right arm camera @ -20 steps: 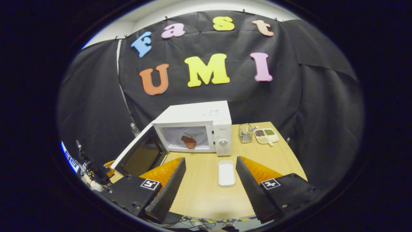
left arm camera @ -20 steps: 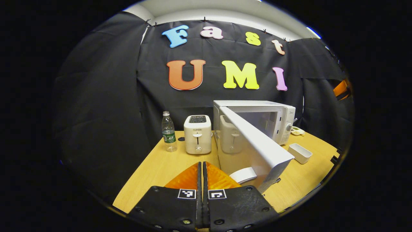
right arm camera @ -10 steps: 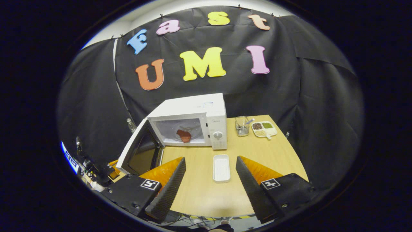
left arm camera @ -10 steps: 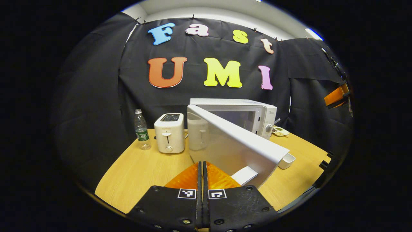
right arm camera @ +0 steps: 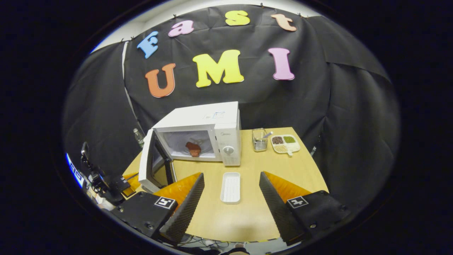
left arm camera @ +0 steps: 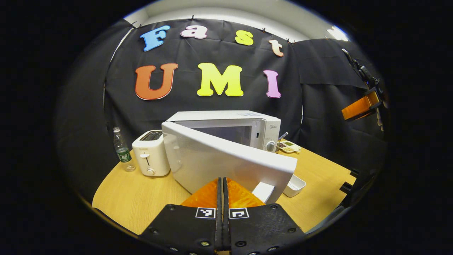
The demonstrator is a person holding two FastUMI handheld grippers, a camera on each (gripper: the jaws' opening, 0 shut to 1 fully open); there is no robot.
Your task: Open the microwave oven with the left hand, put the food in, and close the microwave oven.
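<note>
The white microwave [left arm camera: 247,122] [right arm camera: 212,118] stands at the back of the table with its door [left arm camera: 226,161] [right arm camera: 146,164] partly open. Inside, on the turntable, lies a reddish-brown piece of food [right arm camera: 193,148]. My left gripper [left arm camera: 223,181] is shut with nothing between its fingers, and its tips sit right at the door's outer face. My right gripper [right arm camera: 231,174] hangs open above the table's front, apart from the microwave, with a white tray [right arm camera: 230,182] [left arm camera: 293,184] showing between its fingers. The right gripper [left arm camera: 361,106] also appears, raised, at the far right of the left gripper view.
A white toaster [left arm camera: 151,157] and a water bottle [left arm camera: 122,150] [right arm camera: 138,136] stand left of the microwave. A wire utensil holder [right arm camera: 260,140] and a sectioned dish [right arm camera: 285,143] [left arm camera: 288,146] sit to its right. The wooden table [right arm camera: 283,170] ends close in front.
The microwave door has swung steadily towards shut, with my left gripper following against its outer face. The right gripper stayed open and drew slightly back.
</note>
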